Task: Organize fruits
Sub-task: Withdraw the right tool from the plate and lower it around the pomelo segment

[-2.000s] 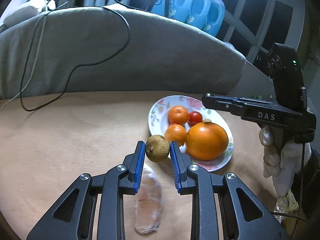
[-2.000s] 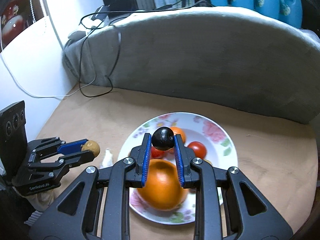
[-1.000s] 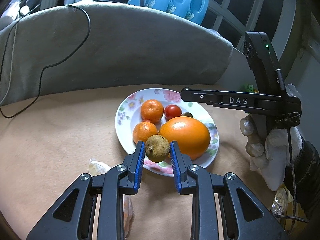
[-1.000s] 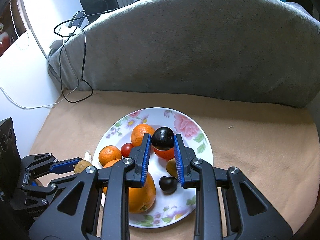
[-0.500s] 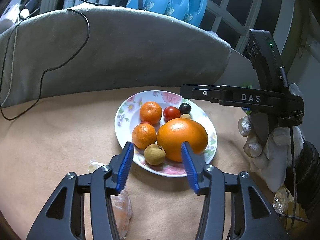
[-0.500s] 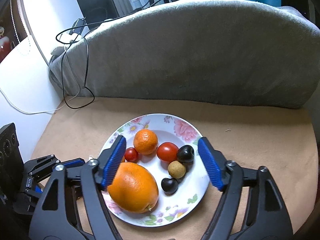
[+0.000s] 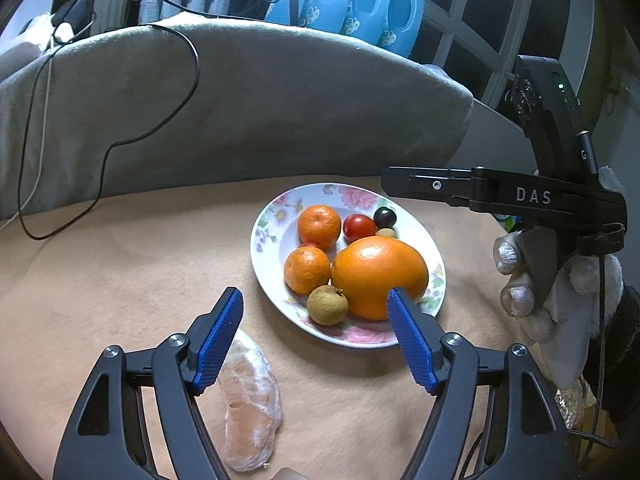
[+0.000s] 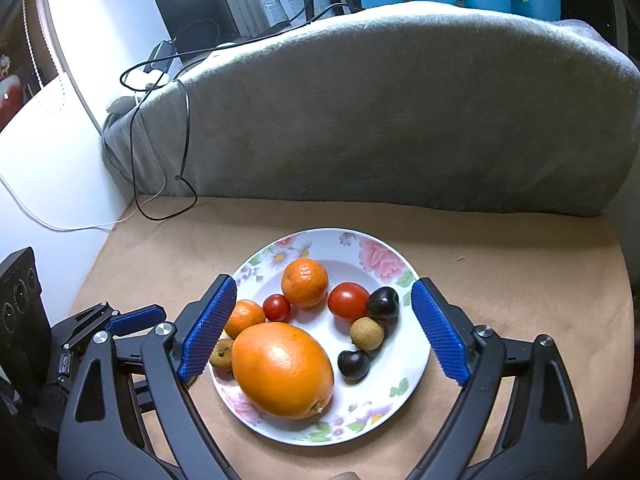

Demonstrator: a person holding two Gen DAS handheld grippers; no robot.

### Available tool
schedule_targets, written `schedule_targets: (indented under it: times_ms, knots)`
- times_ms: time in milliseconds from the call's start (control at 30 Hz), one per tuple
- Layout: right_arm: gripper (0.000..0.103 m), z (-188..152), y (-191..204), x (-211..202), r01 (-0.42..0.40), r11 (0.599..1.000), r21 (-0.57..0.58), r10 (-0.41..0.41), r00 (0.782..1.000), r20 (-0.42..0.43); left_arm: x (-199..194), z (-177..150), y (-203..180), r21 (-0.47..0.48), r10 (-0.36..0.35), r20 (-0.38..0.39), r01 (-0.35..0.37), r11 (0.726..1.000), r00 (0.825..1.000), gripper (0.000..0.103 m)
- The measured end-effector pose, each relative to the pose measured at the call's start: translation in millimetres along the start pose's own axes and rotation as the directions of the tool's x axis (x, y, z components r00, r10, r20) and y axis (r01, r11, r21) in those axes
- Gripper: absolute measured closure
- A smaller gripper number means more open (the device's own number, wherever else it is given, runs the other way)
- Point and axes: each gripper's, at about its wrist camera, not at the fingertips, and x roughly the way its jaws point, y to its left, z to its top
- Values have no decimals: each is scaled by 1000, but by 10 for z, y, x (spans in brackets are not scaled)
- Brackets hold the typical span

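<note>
Floral china, the plate [image 8: 376, 256] sits on the tan cloth-covered tabletop [image 7: 120, 280] near its grey-cushioned far edge, carrying a big orange [image 8: 282, 368], two mandarins, two tomatoes, two dark plums and two brown longans. One longan [image 7: 327, 305] lies at the plate's near rim, just beside the orange. Both the left gripper [image 7: 316, 338] and right gripper [image 8: 322, 328] have just been opening; their blue pads now stand wide apart, gripping nothing. A peeled citrus segment [image 7: 248, 404] lies on the cloth off the plate.
</note>
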Motion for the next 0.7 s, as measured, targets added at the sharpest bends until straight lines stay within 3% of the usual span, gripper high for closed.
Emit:
schedule_targets:
  times_ms: [700]
  knots:
    - [11, -73, 441, -392, -70, 997, 7, 70, 997, 40, -432, -125, 161, -23, 52, 42, -51, 998, 998, 29]
